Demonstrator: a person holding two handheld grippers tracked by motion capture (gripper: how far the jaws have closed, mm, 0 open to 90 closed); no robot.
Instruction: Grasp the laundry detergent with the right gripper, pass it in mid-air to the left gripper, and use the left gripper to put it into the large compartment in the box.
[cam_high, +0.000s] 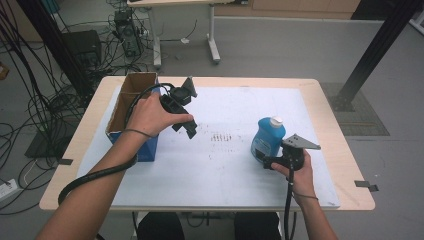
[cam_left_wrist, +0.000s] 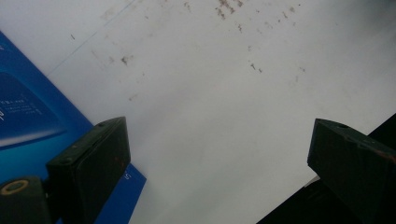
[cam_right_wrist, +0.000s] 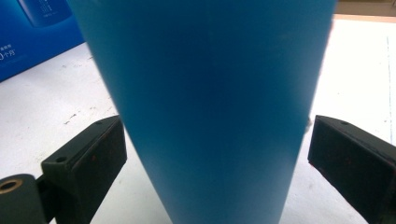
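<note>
Right tool (cam_high: 266, 161) brackets a blue bottle (cam_high: 267, 138) on the bench (cam_high: 330, 150).

The bottle stands upright right of the bench's middle, white cap up. In the right gripper view its blue body (cam_right_wrist: 210, 107) sits between the spread jaws, a sliver of gap showing on each side, so nothing is clamped. The left tool (cam_high: 184, 125) hangs over the white sheet (cam_high: 225, 165) just beside the open cardboard box (cam_high: 131, 107), jaws wide and holding nothing.

Lab — floor cables (cam_high: 45, 95), black rig posts (cam_high: 375, 50)
</note>
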